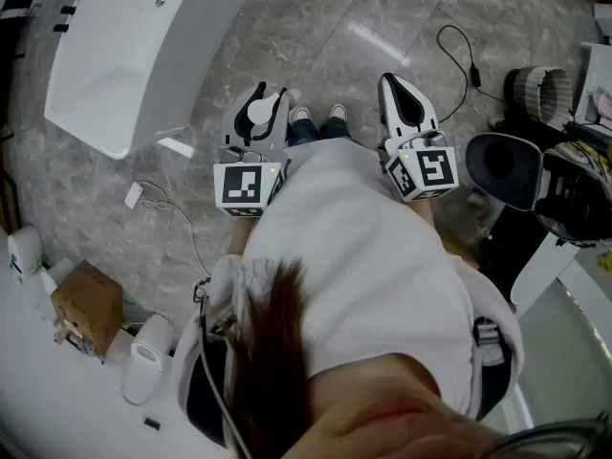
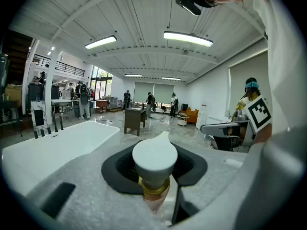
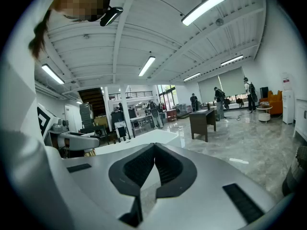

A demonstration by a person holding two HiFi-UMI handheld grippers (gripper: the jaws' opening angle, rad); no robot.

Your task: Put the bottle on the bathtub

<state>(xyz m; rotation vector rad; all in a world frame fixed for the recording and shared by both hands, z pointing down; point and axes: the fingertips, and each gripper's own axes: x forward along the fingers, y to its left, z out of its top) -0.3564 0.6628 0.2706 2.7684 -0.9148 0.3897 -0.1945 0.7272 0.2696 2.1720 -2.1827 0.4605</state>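
Observation:
A bottle with a white teardrop cap (image 2: 154,158) and a gold collar stands between the jaws of my left gripper (image 2: 156,166), which is shut on its neck. From above, the cap (image 1: 260,113) shows inside the left gripper (image 1: 271,98), held in front of the person's feet. The white bathtub (image 1: 134,55) stands on the floor at the upper left, apart from both grippers. It appears as a long white basin (image 2: 57,143) to the left of the bottle. My right gripper (image 1: 394,82) is shut, tips touching (image 3: 154,145), with nothing in it.
A grey marble floor lies below. A black cable (image 1: 459,51) runs at the upper right, a white cable (image 1: 177,213) at the left. A black chair (image 1: 507,170) and clutter stand at the right, a cardboard box (image 1: 88,306) at the lower left. A dark desk (image 2: 134,120) and people are far off.

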